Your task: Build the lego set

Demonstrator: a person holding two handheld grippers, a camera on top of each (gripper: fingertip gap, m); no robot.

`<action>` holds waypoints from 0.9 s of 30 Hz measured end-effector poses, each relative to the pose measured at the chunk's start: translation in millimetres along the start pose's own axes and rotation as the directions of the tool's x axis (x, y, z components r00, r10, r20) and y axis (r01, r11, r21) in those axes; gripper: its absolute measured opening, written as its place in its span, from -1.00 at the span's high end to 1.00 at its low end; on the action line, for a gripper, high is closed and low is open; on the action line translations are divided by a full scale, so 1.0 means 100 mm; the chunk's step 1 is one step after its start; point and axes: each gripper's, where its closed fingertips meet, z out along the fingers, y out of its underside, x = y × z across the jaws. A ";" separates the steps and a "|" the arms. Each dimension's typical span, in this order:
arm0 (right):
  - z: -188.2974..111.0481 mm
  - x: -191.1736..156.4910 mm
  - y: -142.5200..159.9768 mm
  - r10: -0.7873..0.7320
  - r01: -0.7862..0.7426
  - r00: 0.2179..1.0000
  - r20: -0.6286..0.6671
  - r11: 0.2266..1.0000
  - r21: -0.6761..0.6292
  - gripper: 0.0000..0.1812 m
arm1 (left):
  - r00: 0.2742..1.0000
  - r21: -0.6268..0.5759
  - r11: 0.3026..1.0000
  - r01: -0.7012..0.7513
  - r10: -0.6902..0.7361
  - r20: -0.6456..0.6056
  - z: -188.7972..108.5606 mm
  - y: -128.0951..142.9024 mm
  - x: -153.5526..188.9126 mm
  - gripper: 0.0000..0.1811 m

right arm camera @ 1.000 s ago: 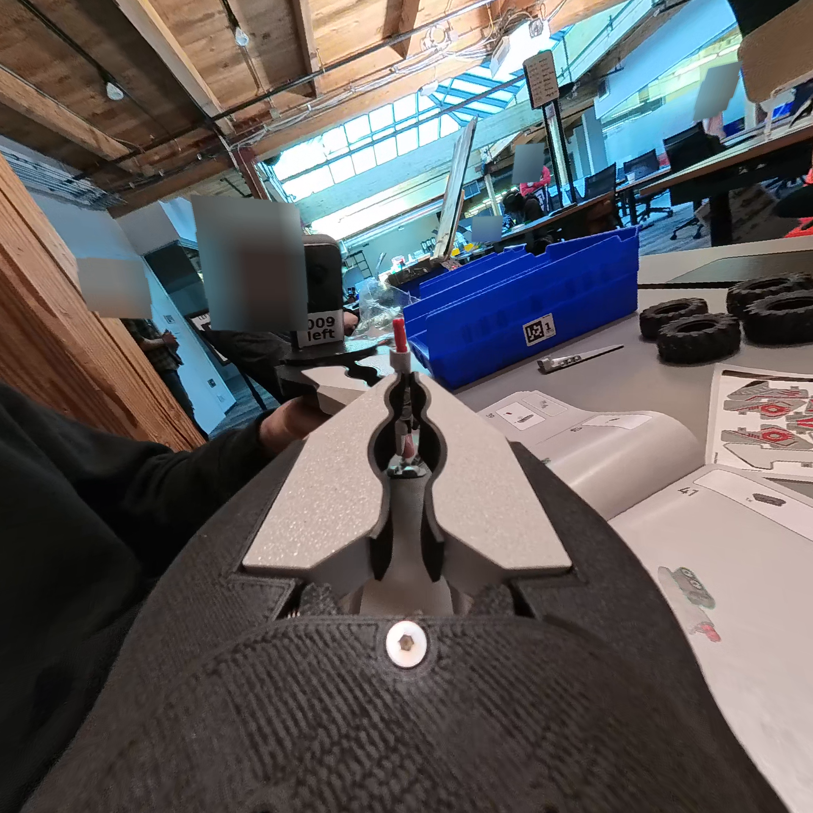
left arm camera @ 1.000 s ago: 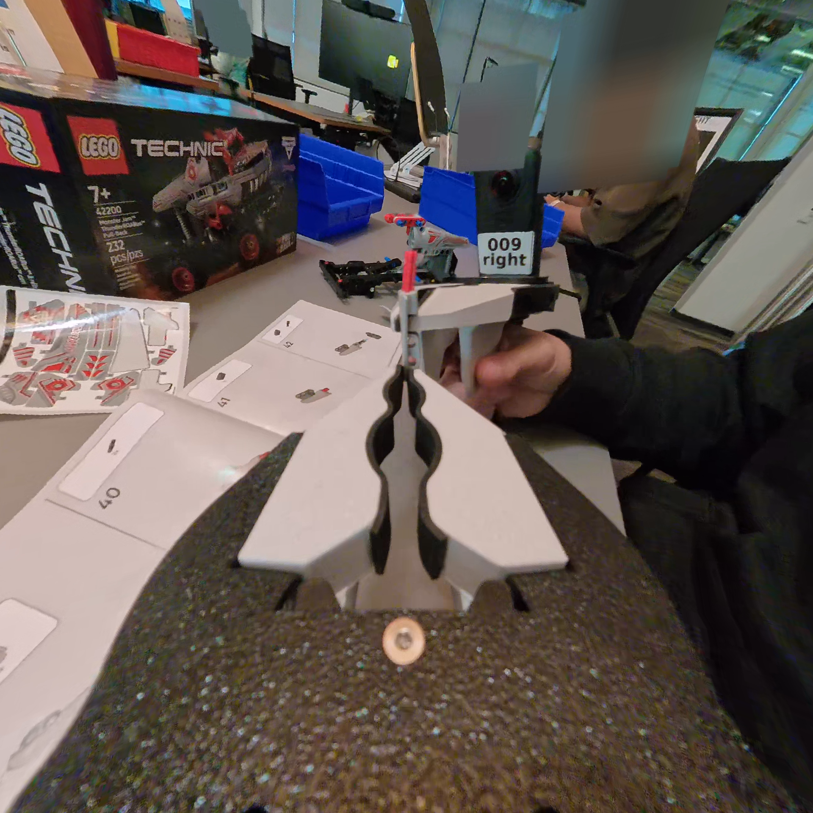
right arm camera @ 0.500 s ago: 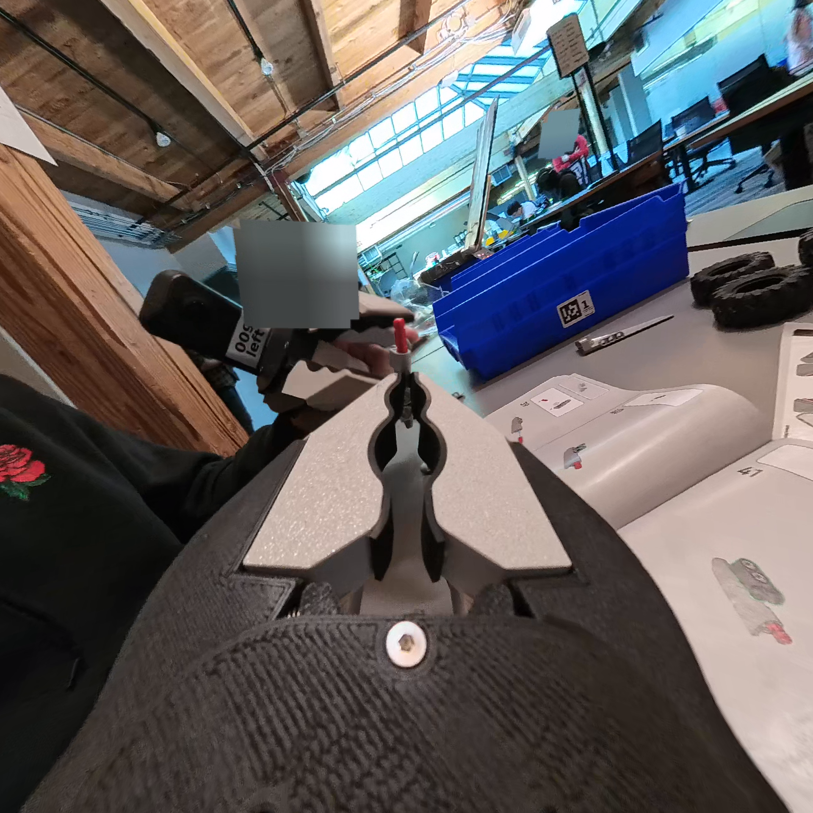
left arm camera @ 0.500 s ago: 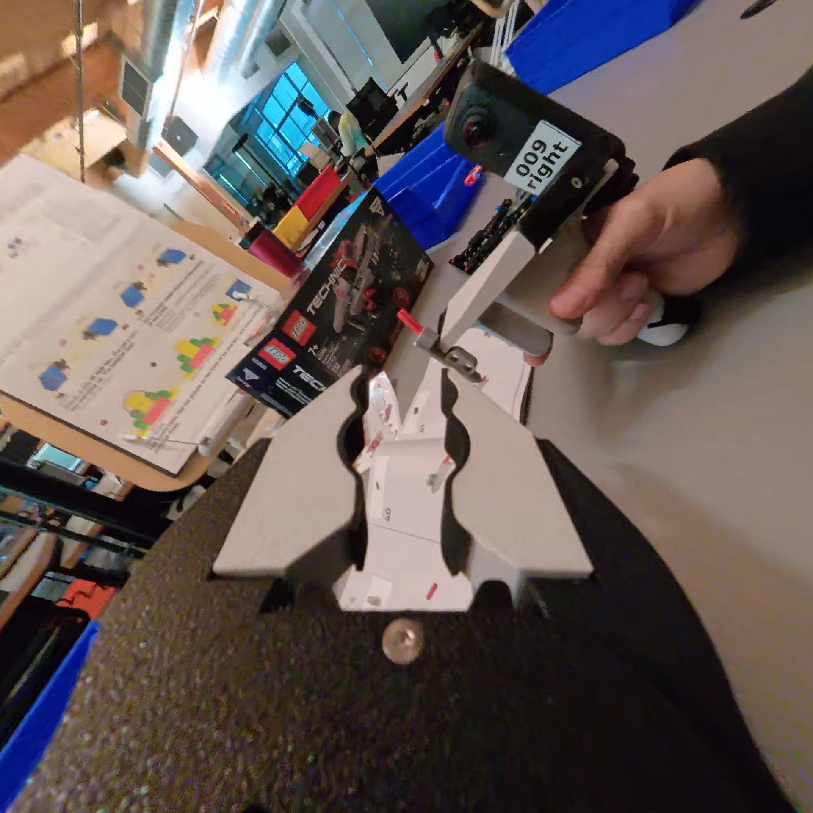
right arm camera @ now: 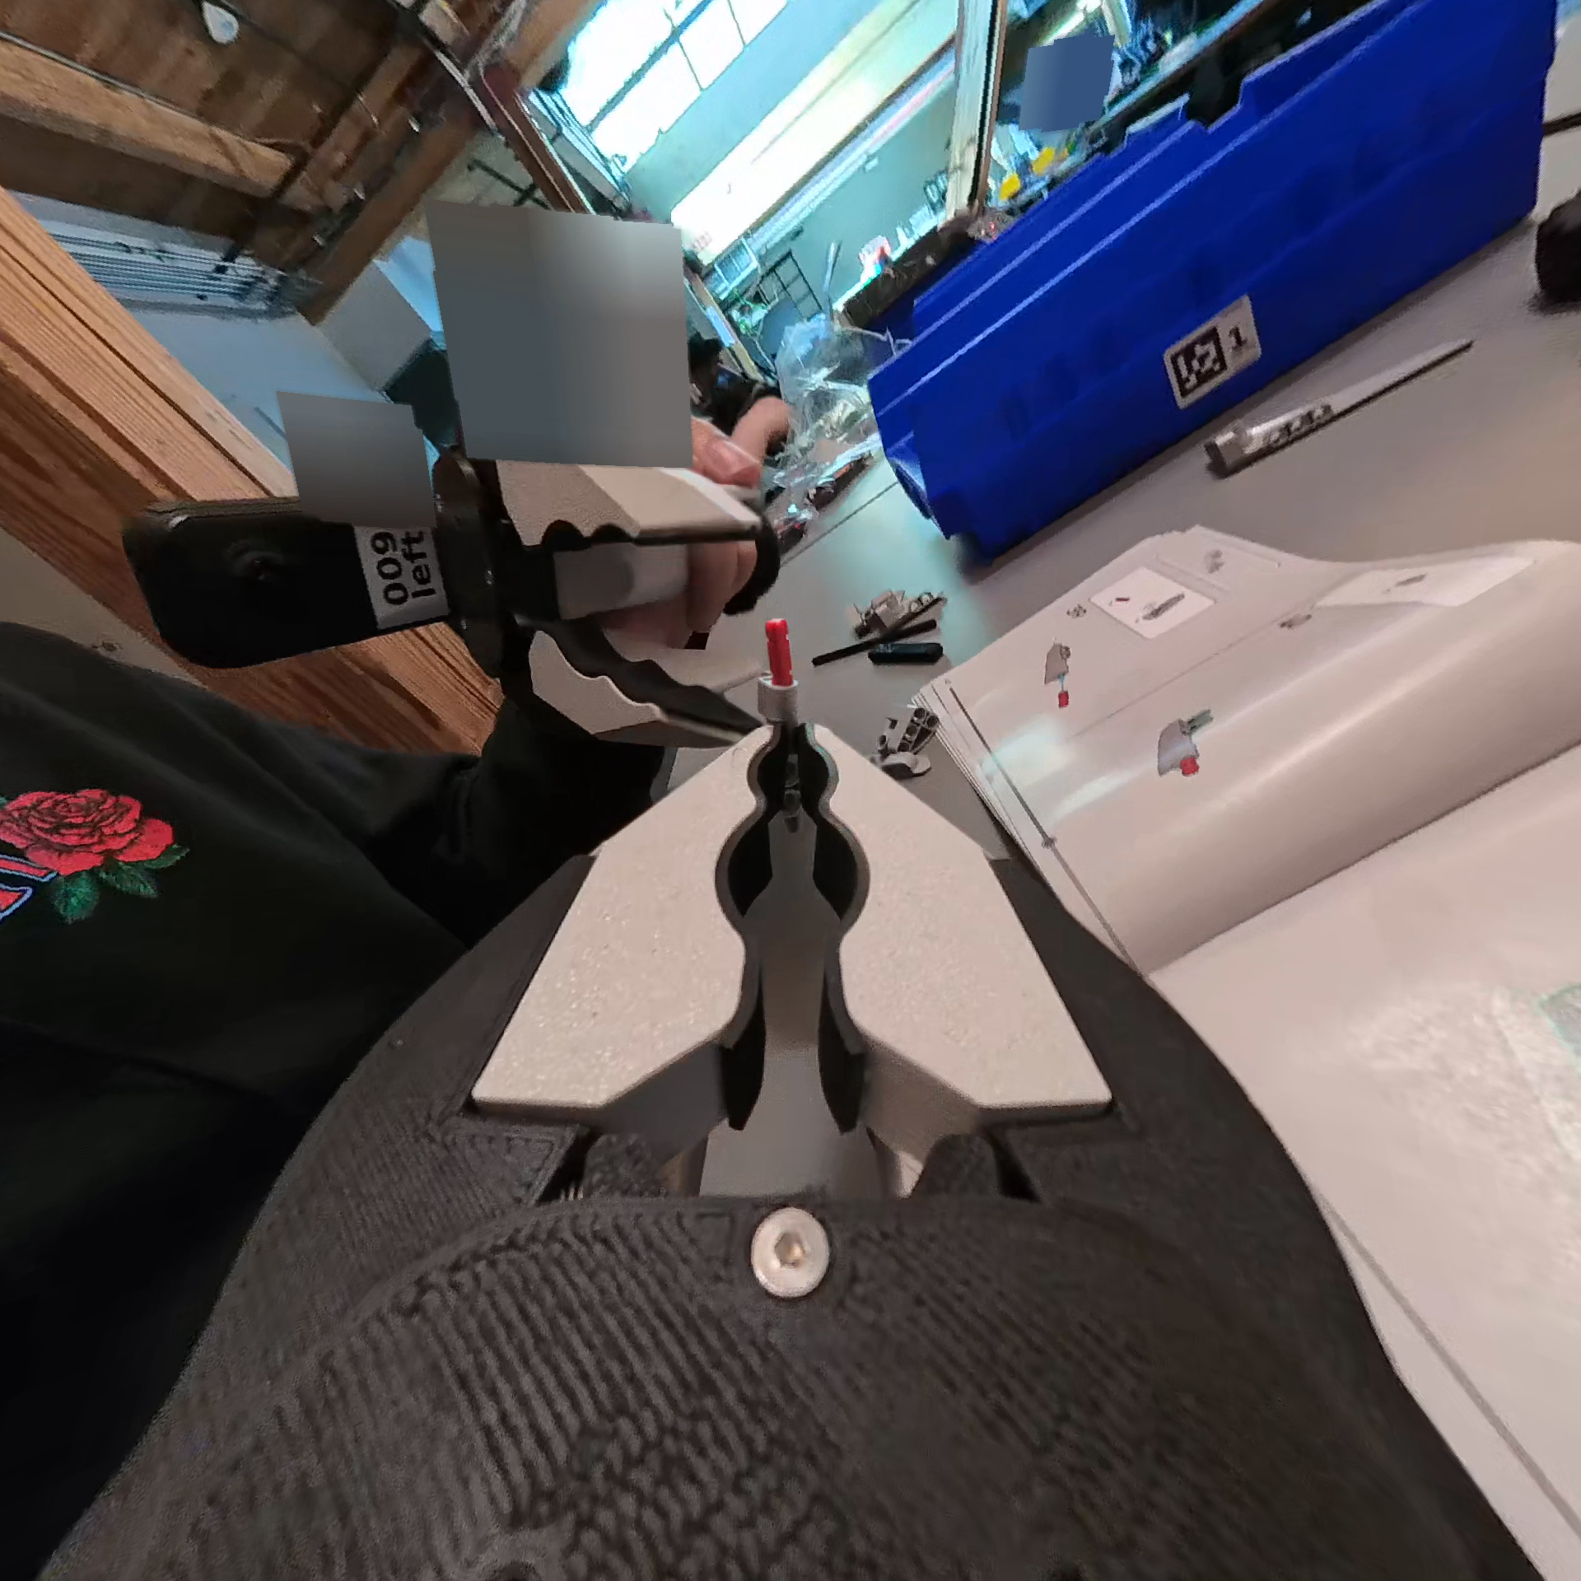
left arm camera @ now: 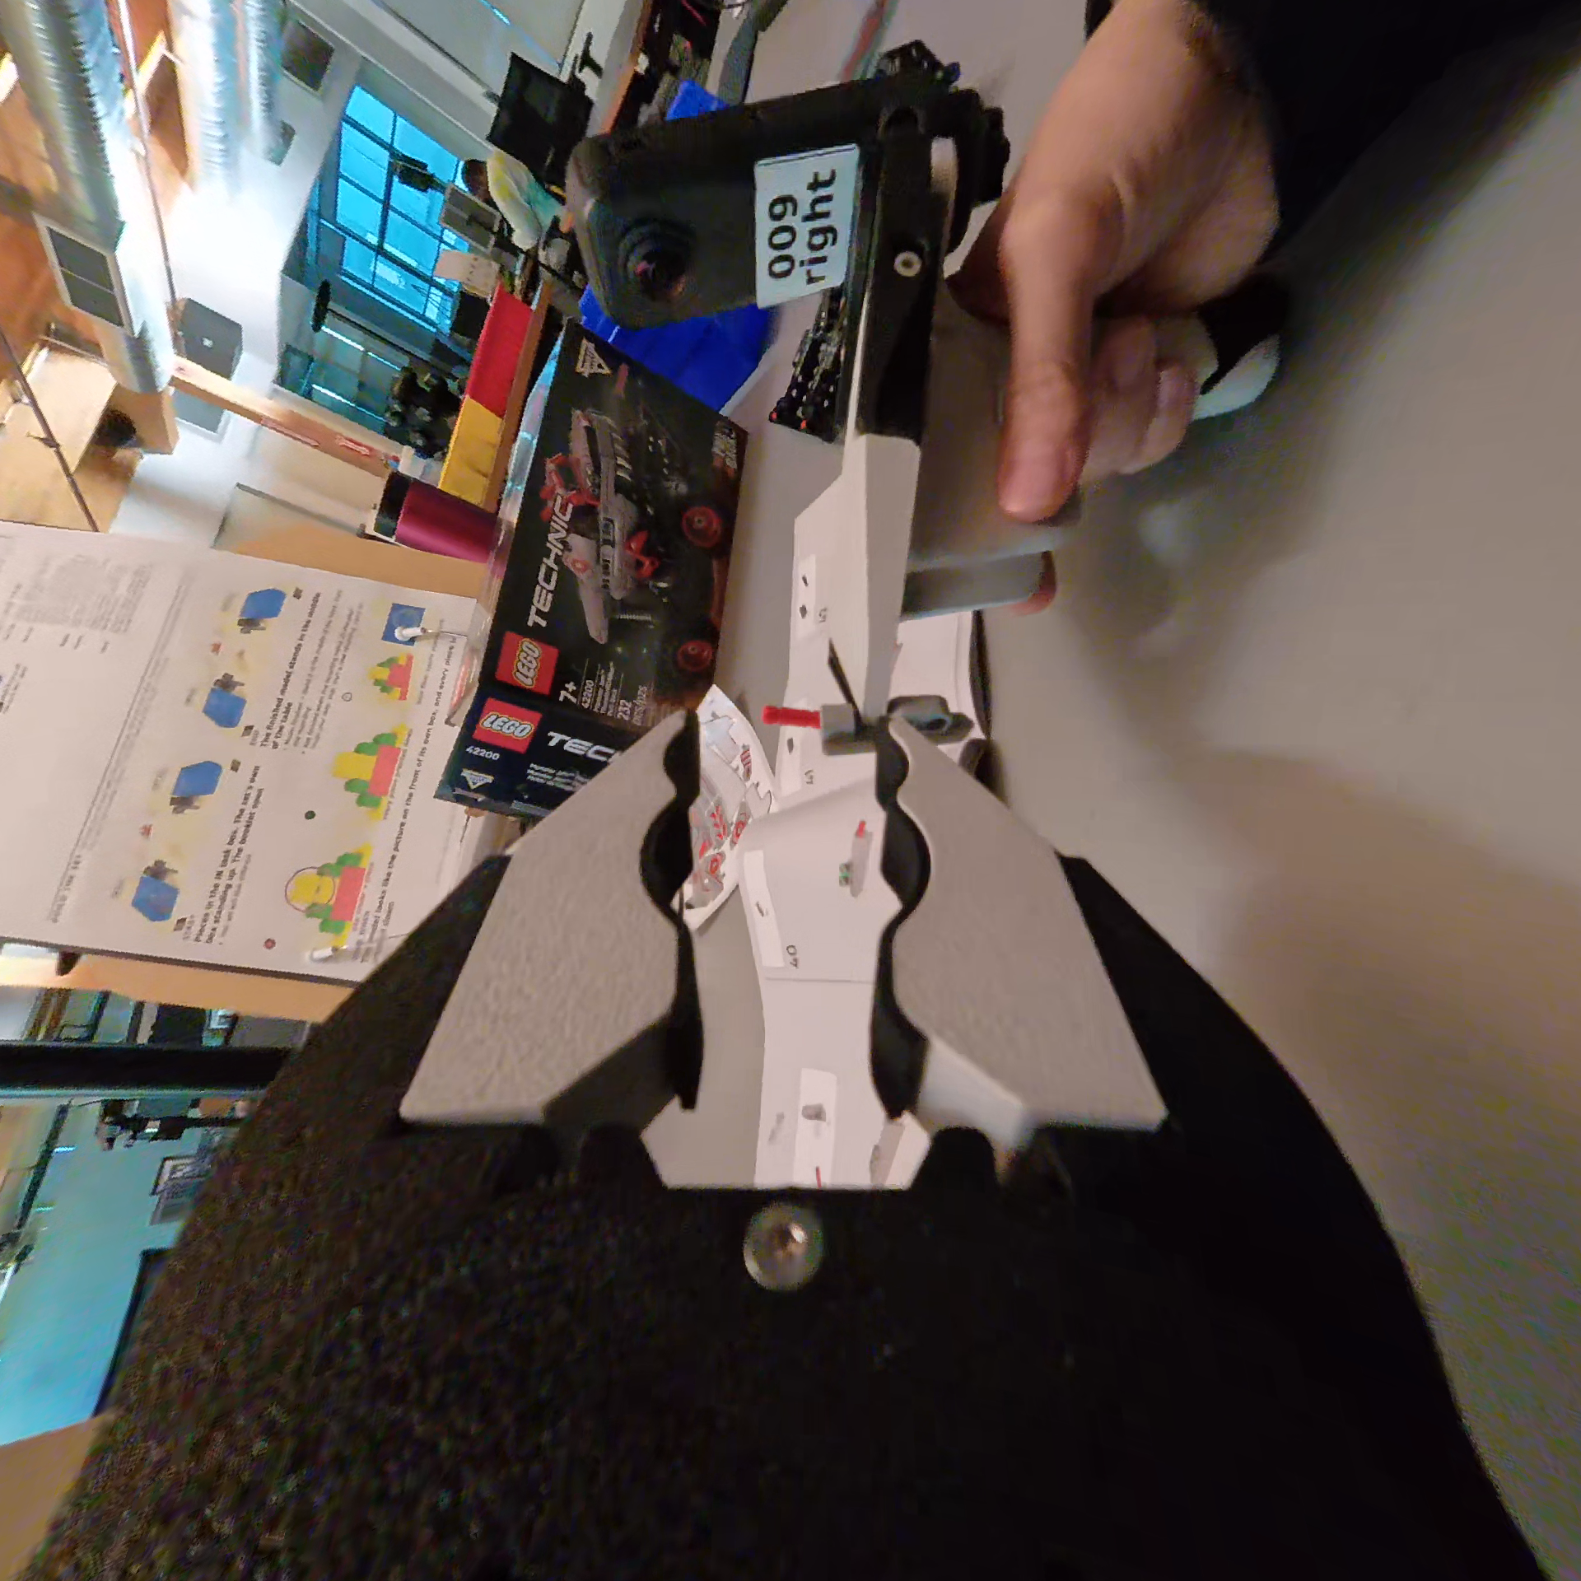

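My right gripper (right arm camera: pixel 783 736) is shut on a small grey Lego connector (right arm camera: pixel 778 695) with a red pin (right arm camera: pixel 777 650) sticking out past its tips, held above the table. In the left wrist view the right gripper (left arm camera: pixel 860 710) comes in from above with the connector (left arm camera: pixel 843 723) and the pin (left arm camera: pixel 783 713). My left gripper (left arm camera: pixel 787 727) is open, empty and rolled on its side. The connector sits just beyond its tips, close to one fingertip (left arm camera: pixel 894 744). The left gripper also shows in the right wrist view (right arm camera: pixel 757 623), jaws apart.
The open instruction booklet (right arm camera: pixel 1283 727) lies under and to the right. The Lego box (left arm camera: pixel 616 582), a sticker sheet (left arm camera: pixel 727 838) and a printed sheet (left arm camera: pixel 214 753) are nearby. A blue bin (right arm camera: pixel 1198 282), a long grey part (right arm camera: pixel 1326 411) and loose parts (right arm camera: pixel 898 607) are on the grey table. Both grippers' tips are close together, under 4 cm apart.
My left gripper has gone from shut to open and rolled about a quarter turn. The right gripper still holds the connector with the red pin.
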 end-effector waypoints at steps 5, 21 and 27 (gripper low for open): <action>-0.01 0.05 0.10 0.044 -0.045 0.999 -0.017 0.997 -0.070 0.99 | 0.999 -0.001 1.000 0.012 -0.012 -0.045 0.08 0.03 0.12 0.61; -0.17 0.20 0.20 0.080 -0.093 0.993 -0.092 0.985 -0.146 0.99 | 0.983 0.107 0.977 0.183 -0.178 -0.054 0.31 0.08 0.30 0.65; -0.17 0.17 0.21 0.075 -0.085 0.995 -0.070 0.985 -0.153 0.99 | 0.972 0.149 0.961 0.234 -0.227 -0.062 0.28 0.06 0.29 0.64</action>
